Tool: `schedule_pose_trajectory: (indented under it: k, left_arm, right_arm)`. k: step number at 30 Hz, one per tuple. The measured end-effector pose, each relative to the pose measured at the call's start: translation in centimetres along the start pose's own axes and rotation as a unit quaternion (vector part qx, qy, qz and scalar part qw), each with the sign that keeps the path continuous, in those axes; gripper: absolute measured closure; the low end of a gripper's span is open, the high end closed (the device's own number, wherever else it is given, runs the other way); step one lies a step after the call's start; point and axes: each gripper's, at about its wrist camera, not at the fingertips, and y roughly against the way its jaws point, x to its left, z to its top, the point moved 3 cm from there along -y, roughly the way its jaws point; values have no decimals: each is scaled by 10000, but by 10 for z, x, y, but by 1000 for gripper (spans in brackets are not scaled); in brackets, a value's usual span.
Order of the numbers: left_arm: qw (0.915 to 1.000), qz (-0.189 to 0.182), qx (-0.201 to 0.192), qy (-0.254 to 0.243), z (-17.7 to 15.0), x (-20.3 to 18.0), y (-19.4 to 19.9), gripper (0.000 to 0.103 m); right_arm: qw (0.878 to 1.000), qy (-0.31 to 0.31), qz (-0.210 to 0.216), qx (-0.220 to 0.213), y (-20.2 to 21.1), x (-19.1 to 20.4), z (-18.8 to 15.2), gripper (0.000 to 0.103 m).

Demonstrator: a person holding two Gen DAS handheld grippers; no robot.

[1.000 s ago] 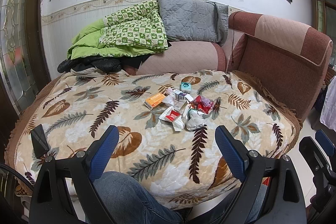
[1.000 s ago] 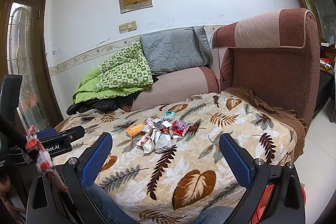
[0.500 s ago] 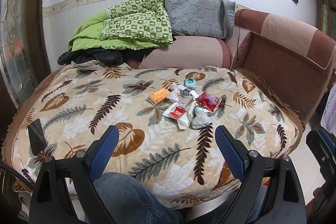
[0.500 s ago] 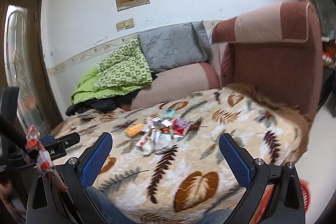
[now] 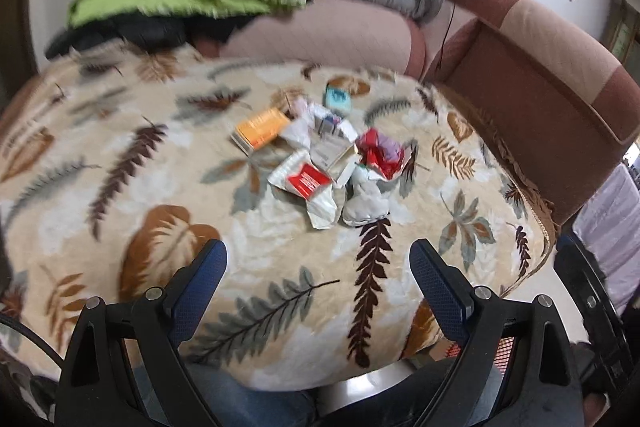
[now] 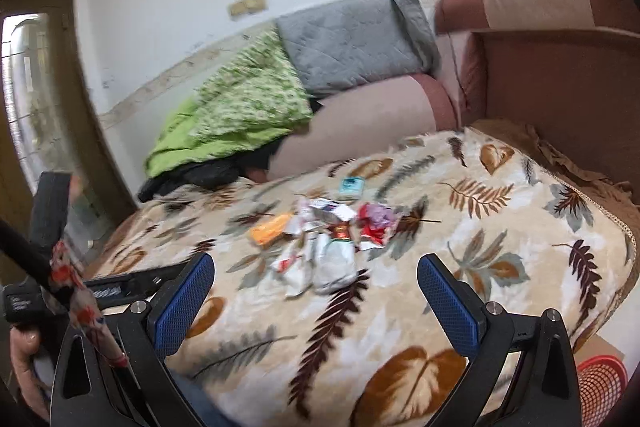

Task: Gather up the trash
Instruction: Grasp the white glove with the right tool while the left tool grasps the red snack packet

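Item: trash pile [image 5: 326, 163], a loose cluster on the leaf-patterned blanket [image 5: 120, 187] covering a rounded surface (what lies under it is hidden). Contents: orange box [image 5: 261, 131], teal packet [image 5: 338, 98], red-and-white wrapper [image 5: 306, 181], crumpled red wrapper [image 5: 380, 151], white crumpled bag [image 5: 366, 205], small cartons between; pieces touch or overlap.

Left hand-held gripper [image 5: 318, 269]: spread wide, nothing between the blue pads, above the near part of the blanket. The pile lies straight ahead, slightly right of centre, apart from the fingertips.

Right hand-held gripper [image 6: 316, 281]: likewise wide apart and empty. The white crumpled bag sits just beyond its fingertips, near centre; this side looks nearer.

Pile's long axis: runs roughly left-to-right across both views.

Also noted: red mesh basket [image 6: 604, 383] low on the right, beside the blanket's edge (likely the receptacle). Views blurred.
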Motion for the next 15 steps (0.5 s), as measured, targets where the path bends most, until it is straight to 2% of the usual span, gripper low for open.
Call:
schedule_pose_trajectory:
  k: [3, 5, 11, 14, 15]
  left_arm:
    - [9993, -53, 332, 166, 13, 8, -35, 11]
    - [9984, 52, 495, 252, 21, 14, -57, 11]
    - [9927, -1, 1075, 556, 45, 23, -116, 11]
    - [9907, -215, 1173, 660, 50, 22, -132, 11]
    - [9906, -264, 1156, 676, 49, 22, -137, 11]
  right_arm:
    - [9994, -170, 197, 210, -39, -11, 7, 0]
    - [9986, -261, 301, 337, -69, -20, 12, 3]
    - [9883, -931, 704, 985, -166, -48, 2, 22]
    - [9824, -1070, 887, 1246, -197, -51, -15, 29]
    - [9809, -1062, 948, 1326, -203, -51, -21, 35]
